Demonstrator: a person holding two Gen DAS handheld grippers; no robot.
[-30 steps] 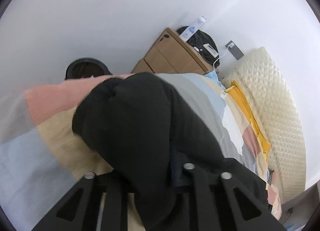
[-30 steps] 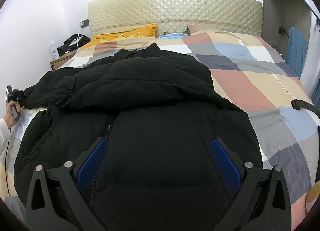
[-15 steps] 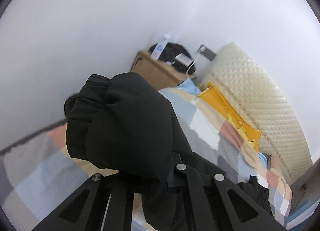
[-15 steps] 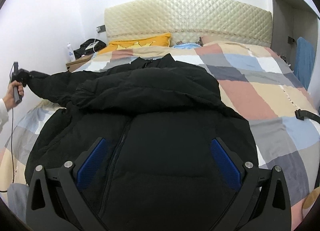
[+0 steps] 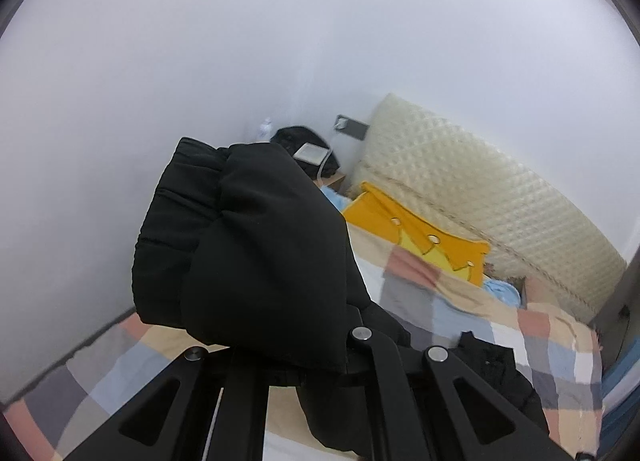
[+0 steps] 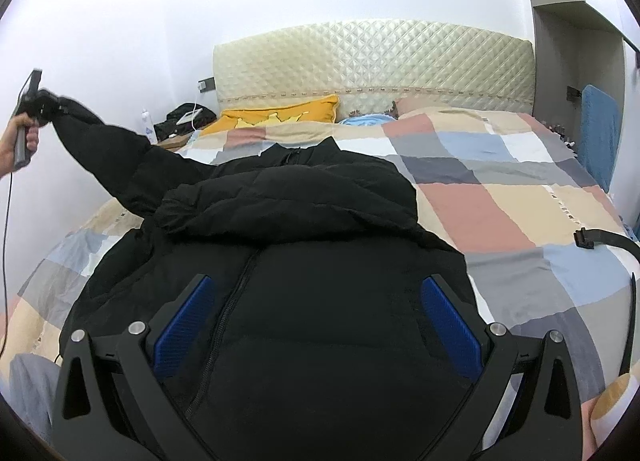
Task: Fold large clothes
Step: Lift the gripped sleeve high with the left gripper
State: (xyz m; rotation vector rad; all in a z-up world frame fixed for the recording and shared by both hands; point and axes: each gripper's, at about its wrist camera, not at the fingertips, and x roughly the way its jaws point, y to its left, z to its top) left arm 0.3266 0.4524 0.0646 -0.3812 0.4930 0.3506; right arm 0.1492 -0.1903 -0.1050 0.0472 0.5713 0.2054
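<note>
One black jacket (image 6: 304,229) spread on the checked bed (image 6: 500,205), one sleeve (image 5: 248,237) lifted, clenched in left gripper (image 6: 38,99). Right gripper (image 6: 316,321) released, hovering above jacket front. One yellow pillow (image 6: 280,115) by headboard (image 6: 376,61)

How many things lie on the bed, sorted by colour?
Black: 1, the puffer jacket, with one sleeve lifted off the bed by the left gripper
Yellow: 1, the pillow
Light blue: 1, the cloth by the headboard
Checked, many colours: 1, the quilt
Total: 4
</note>
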